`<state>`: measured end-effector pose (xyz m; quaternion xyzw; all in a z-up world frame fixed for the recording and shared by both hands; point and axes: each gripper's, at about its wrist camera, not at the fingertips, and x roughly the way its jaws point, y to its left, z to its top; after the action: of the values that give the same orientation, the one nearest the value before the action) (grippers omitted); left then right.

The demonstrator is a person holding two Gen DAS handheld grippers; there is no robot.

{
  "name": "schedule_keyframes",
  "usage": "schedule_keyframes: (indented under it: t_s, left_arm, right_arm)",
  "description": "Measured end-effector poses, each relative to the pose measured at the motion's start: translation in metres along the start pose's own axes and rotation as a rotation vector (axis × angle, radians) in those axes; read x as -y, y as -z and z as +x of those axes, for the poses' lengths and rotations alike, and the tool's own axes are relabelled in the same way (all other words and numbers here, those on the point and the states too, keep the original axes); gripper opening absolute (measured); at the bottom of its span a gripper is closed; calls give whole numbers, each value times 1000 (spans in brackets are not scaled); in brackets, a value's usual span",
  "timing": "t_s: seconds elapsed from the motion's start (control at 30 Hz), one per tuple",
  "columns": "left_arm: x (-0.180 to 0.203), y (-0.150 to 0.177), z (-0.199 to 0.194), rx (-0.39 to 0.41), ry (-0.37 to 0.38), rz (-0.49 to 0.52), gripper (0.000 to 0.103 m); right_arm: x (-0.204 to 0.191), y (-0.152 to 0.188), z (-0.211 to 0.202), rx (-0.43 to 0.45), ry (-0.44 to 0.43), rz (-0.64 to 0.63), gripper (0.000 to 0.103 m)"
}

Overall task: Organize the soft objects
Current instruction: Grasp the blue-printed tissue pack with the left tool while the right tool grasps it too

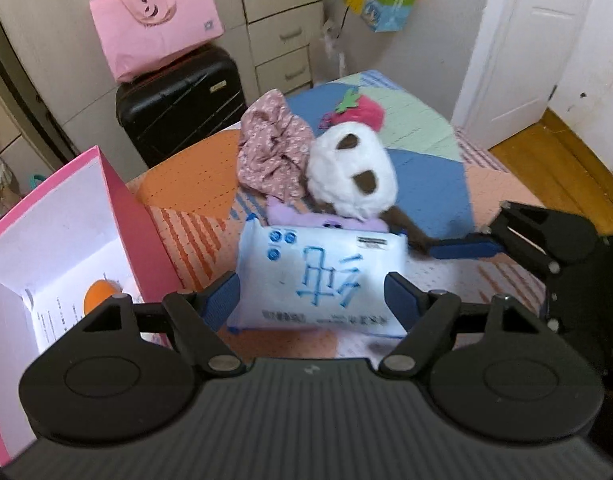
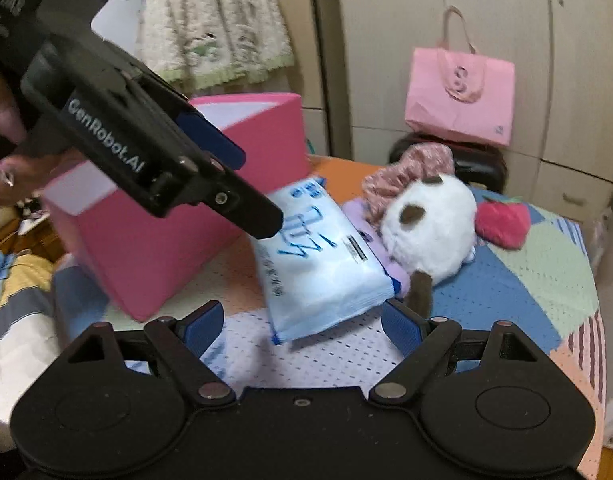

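A pale blue tissue pack [image 1: 318, 280] lies on the patchwork bedspread [image 1: 426, 168]. My left gripper [image 1: 312, 300] is open, its blue pads flanking the pack's two ends; I cannot tell whether they touch it. Behind the pack lie a lilac item [image 1: 326, 220], a white plush with brown patches [image 1: 350, 176], a floral pink cloth [image 1: 270, 152] and a red strawberry plush [image 1: 358, 112]. My right gripper [image 2: 302, 328] is open and empty, with the pack's near corner [image 2: 326, 276] just ahead. One left fingertip [image 2: 266, 220] hangs over the pack.
An open pink box [image 1: 118, 208] with a white inside and something orange [image 1: 98, 294] stands at the left on the bed. Behind the bed, a black suitcase [image 1: 178, 108] carries a pink bag [image 1: 154, 28]. A white door [image 1: 534, 40] is at the right. A hand [image 2: 10, 176] holds the left gripper.
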<state>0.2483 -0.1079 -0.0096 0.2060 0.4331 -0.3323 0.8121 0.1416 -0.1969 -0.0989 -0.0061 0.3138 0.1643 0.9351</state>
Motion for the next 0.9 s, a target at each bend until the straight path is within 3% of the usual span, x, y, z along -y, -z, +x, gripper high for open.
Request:
schedule_keyframes:
  t_s: [0.2, 0.4, 0.57, 0.7, 0.83, 0.9]
  left_arm:
    - [-9, -17, 25, -61, -2, 4, 78]
    - [-12, -20, 37, -94, -38, 9, 81]
    - [-8, -21, 39, -142, -26, 38, 84]
    - [-9, -28, 38, -169, -13, 31, 83]
    - [-11, -30, 39, -170, -22, 41, 67]
    - [-12, -31, 41, -170, -15, 26, 65]
  right_arm:
    - [-3, 6, 11, 11, -4, 20, 87]
    - [7, 6, 16, 25, -27, 88, 68]
    - [14, 9, 18, 32, -71, 104, 62]
    - [13, 12, 20, 30, -58, 87, 62]
    - [11, 14, 18, 32, -44, 65, 62]
    - [13, 14, 18, 35, -48, 69, 62]
